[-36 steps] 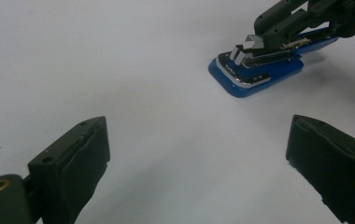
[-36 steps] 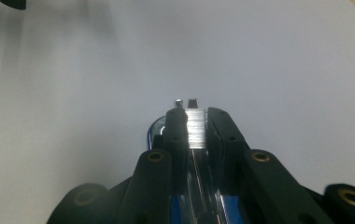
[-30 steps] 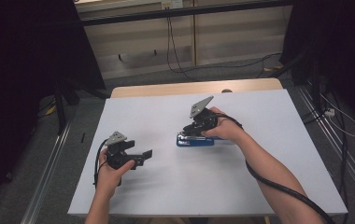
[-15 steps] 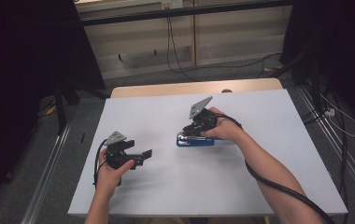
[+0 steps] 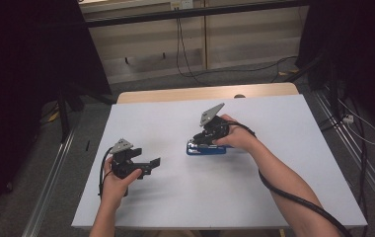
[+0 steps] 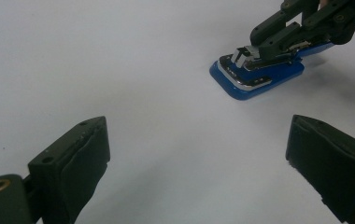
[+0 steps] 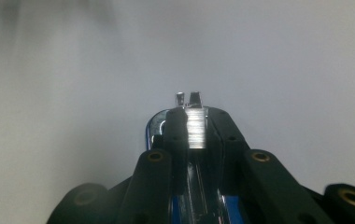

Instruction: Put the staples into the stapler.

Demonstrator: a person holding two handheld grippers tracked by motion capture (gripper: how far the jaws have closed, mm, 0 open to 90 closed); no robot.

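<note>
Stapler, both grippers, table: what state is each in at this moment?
Stapler: lying flat on the table, its metal top clamped from both sides.
Right gripper: shut on the stapler, pointing down at it.
Left gripper: open, nothing between its jaws, apart from the stapler.
Table: white top, bare around the stapler.

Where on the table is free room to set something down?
The far strip of the table beyond the stapler is bare, as is the near right corner. It is crowded between the left gripper and the right gripper.
</note>
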